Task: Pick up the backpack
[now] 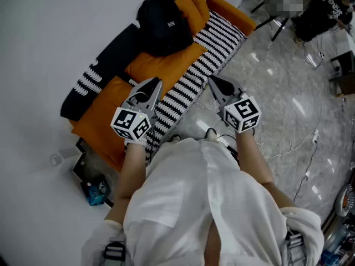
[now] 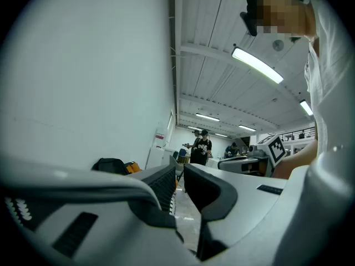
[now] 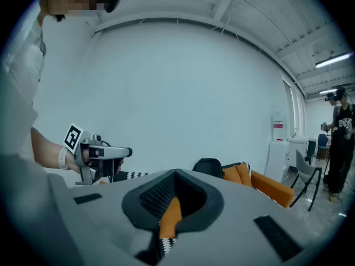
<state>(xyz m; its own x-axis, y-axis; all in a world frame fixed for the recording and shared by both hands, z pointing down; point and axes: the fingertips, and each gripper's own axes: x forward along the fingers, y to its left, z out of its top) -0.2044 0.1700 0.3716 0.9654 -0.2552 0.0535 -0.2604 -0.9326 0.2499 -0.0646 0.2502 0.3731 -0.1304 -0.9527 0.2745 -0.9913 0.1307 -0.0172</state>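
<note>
The black backpack slumps on the orange sofa, well beyond the left gripper and right gripper, both with fingers closed and empty; its long axis is unclear.

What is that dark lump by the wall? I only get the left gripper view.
Observer: A black backpack. The head view shows it resting on an orange sofa, toward its far end.
Operator: Is the other claw holding anything?
Observer: No. The right gripper view shows the right gripper with its jaws together and nothing in them.
Operator: What else is on that sofa?
Observer: In the head view, a black-and-white striped cover runs along the seat.
</note>
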